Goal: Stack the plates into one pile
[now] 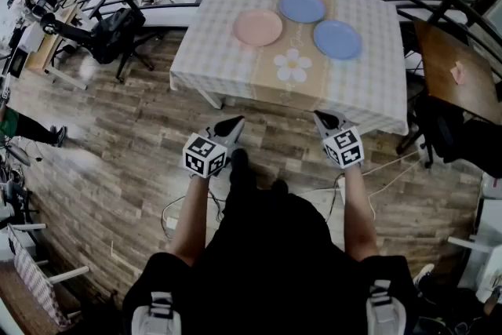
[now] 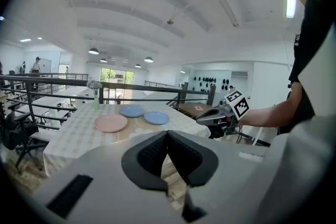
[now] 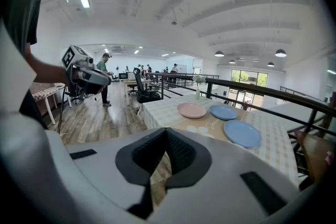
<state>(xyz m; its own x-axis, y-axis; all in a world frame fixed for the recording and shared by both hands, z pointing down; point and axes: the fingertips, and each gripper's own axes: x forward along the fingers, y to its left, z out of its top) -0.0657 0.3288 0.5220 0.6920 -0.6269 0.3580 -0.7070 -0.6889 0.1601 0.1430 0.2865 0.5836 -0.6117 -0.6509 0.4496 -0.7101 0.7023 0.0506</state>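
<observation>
While the person stands on the wooden floor (image 1: 118, 137) short of the table, the left gripper (image 1: 233, 124) and the right gripper (image 1: 323, 118) are held side by side in front of the body, both tilted a little downward toward the table's near edge. Each gripper's own view shows its dark jaws pressed together with nothing between them — both are closed and empty.

Beyond them is the table (image 1: 220, 67), under a checked cloth with a beige runner (image 1: 314, 78) that carries a daisy motif (image 1: 292, 65). The three plates lie on or beside that runner, flat and single, none resting on another. The pink plate (image 1: 258, 27) sits to the left. One blue plate (image 1: 337, 39) lies to the right, nearer the grippers' side, and the other blue plate (image 1: 302, 7) lies farther back between them. Each shows a bare face.

At the far edge stands a small vase (image 3: 198, 93) holding pale flowers — just in front of the black railing (image 3: 247, 87).
</observation>
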